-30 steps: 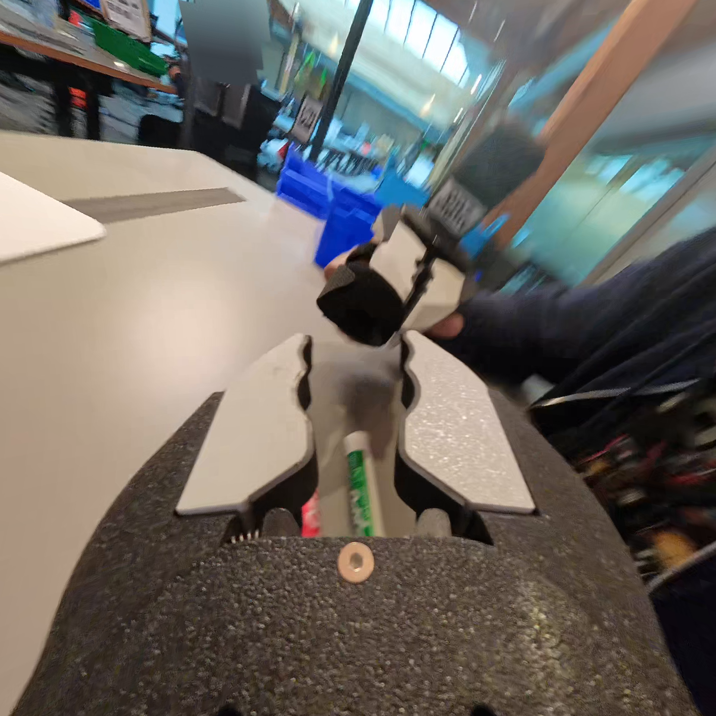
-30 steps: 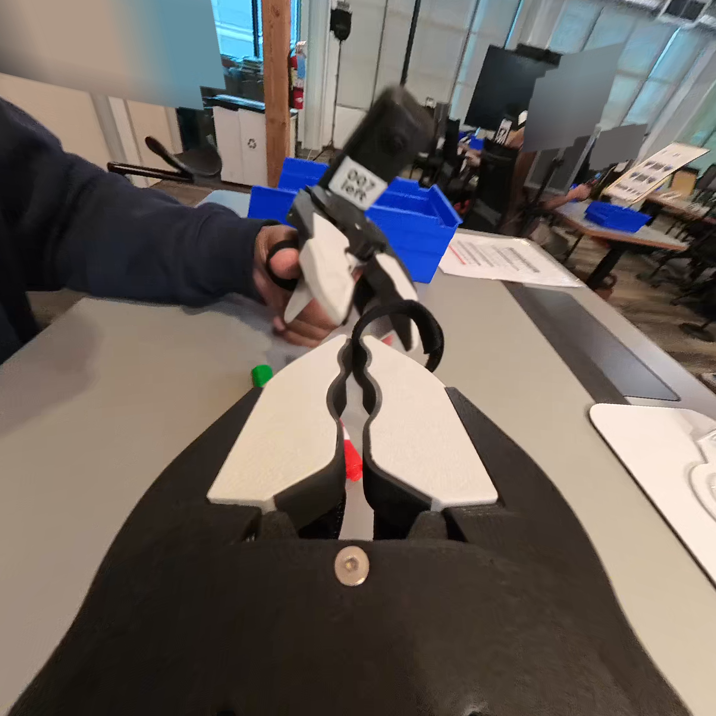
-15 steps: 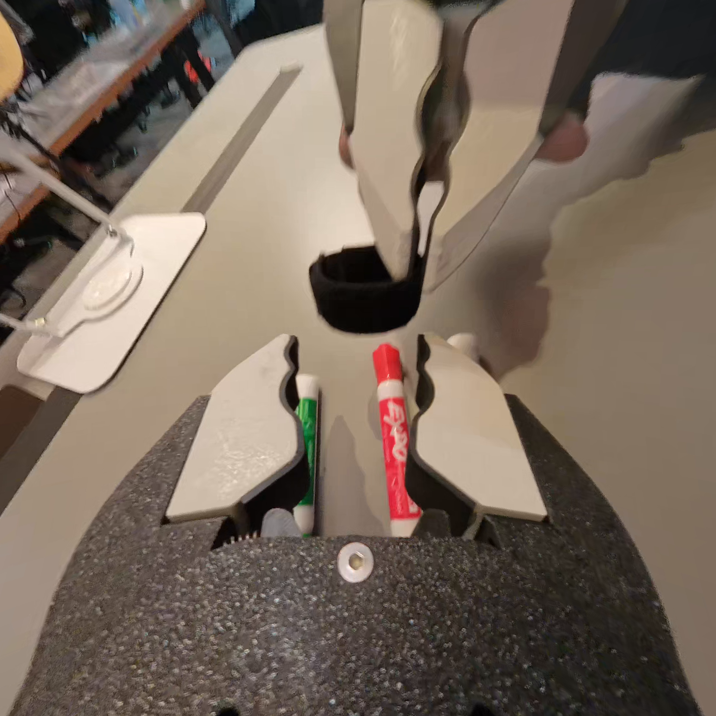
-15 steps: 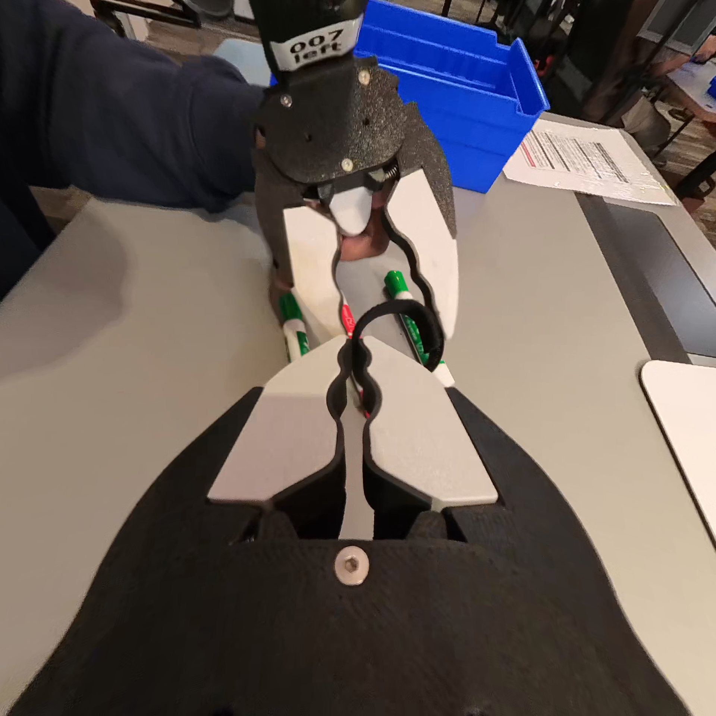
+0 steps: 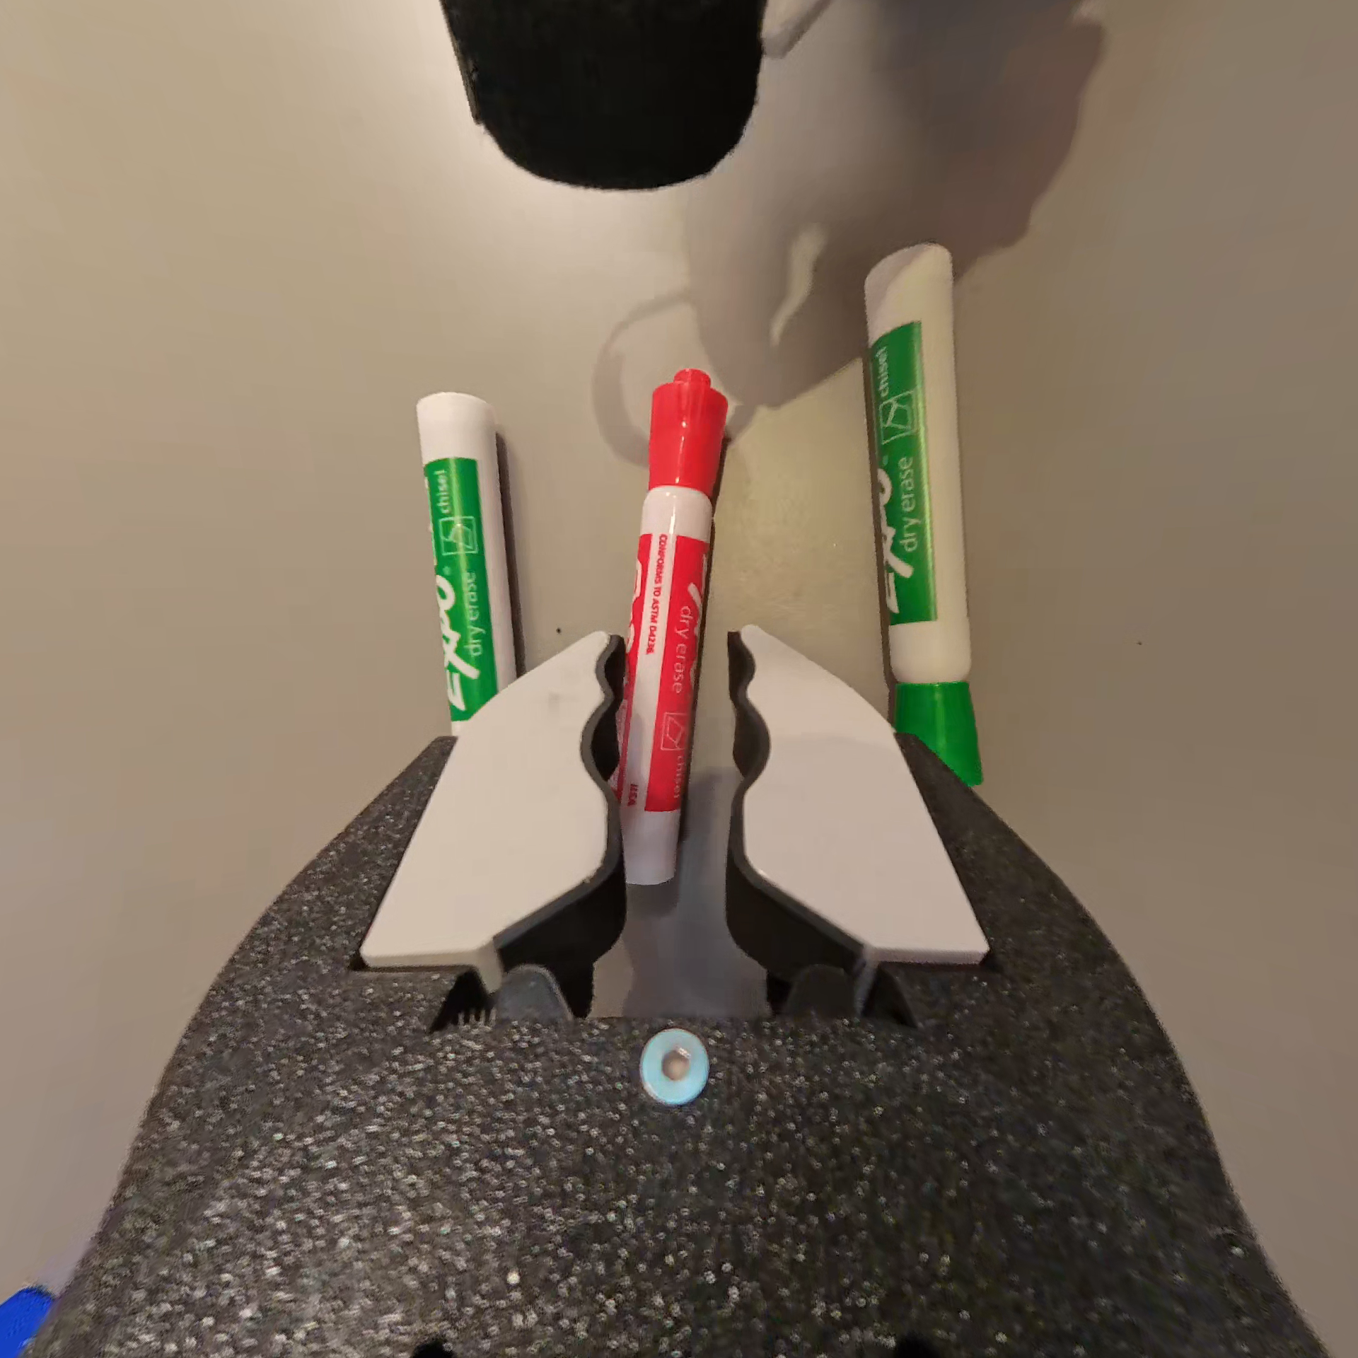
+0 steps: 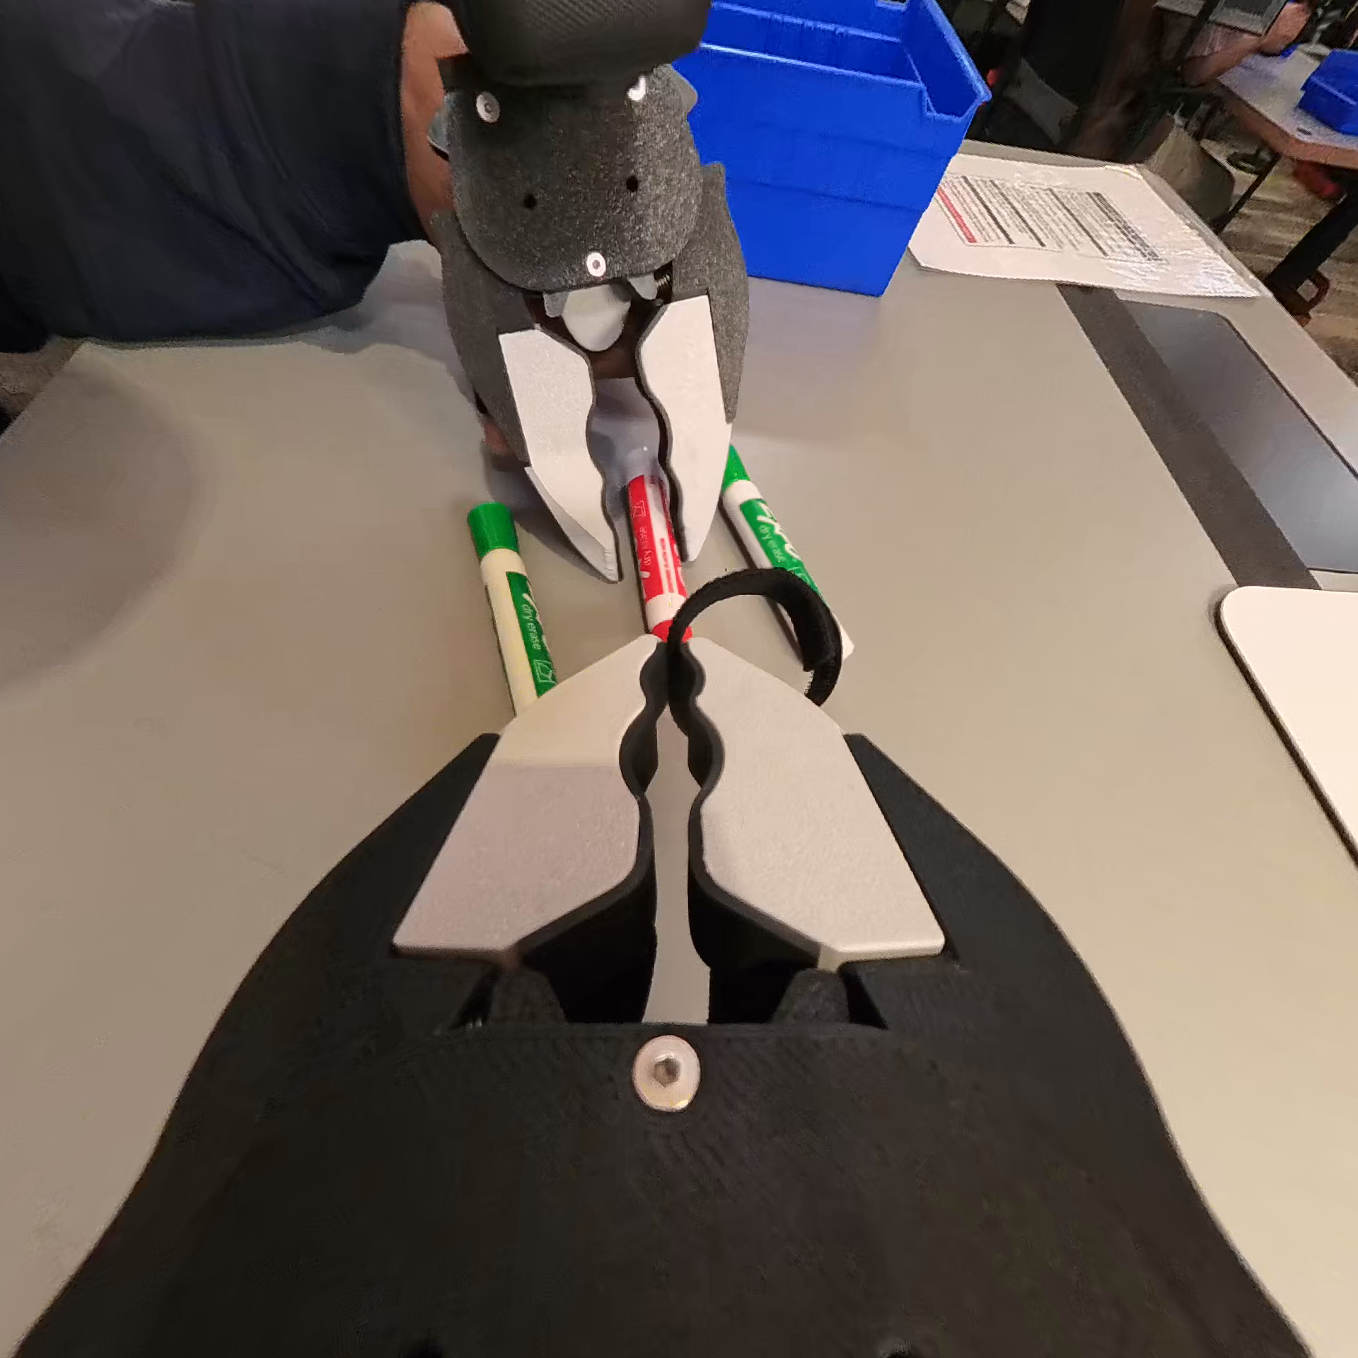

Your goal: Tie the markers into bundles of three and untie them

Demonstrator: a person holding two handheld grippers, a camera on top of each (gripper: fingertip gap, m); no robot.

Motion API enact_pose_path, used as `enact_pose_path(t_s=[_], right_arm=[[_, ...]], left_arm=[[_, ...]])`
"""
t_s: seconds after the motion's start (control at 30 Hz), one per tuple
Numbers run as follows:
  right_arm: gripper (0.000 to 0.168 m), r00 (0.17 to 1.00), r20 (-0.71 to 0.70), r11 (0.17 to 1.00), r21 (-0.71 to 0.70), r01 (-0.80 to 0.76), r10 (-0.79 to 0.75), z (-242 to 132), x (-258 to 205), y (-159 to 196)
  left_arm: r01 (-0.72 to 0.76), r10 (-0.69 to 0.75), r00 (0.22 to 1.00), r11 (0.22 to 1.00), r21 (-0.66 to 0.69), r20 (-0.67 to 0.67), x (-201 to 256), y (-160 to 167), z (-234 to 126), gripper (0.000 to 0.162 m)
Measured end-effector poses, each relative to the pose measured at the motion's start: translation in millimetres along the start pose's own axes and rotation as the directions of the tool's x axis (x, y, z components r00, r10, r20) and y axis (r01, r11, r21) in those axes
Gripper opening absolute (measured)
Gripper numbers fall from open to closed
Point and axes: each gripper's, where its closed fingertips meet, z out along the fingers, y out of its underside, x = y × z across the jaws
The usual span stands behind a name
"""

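Three markers lie side by side on the grey table (image 6: 992, 514): a red marker (image 5: 672, 588) between two green markers (image 5: 463, 558) (image 5: 918, 500). My left gripper (image 5: 672, 636) is open, points down at the table, and its fingers straddle the red marker; the marker leans against the left finger. In the right wrist view the left gripper (image 6: 650, 558) stands over the red marker (image 6: 661, 580), with green markers (image 6: 514, 588) (image 6: 764, 536) on either side. My right gripper (image 6: 672, 647) is shut on a black strap loop (image 6: 779, 591), held just above the markers' near ends. The strap (image 5: 610, 88) also shows in the left wrist view.
A blue bin (image 6: 823, 132) stands behind the left gripper. A printed sheet (image 6: 1065, 220) lies at the back right. A white board (image 6: 1308, 683) lies at the right edge. A person's dark sleeve (image 6: 184, 147) reaches in from the left. My hands' fingertips stand some 10 cm from each other.
My left gripper has tipped down and lowered over the markers until its fingers straddle the red one. My right gripper has kept hold of the strap loop and stayed close.
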Motion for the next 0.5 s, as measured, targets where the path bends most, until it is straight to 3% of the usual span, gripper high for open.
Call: enact_pose_path(t_s=[0.07, 0.3, 0.5], right_arm=[[0.001, 1.0, 0.007, 1.0, 0.016, -0.01, 0.01, 0, -1, 0], [0.001, 0.997, 0.047, 0.995, 0.086, -0.06, 0.056, -2, -5, -5], [0.001, 0.989, 0.061, 0.976, 0.164, -0.146, 0.138, -14, 1, -9]], left_arm=[[0.009, -0.009, 1.0, 1.0, -0.002, -0.015, 3, -1, 1, 0.019], [0.133, -0.127, 0.987, 0.989, 0.057, -0.101, 12, -17, 10, 0.018], [0.297, -0.259, 0.945, 0.935, 0.193, -0.198, 10, -41, 3, 0.018]])
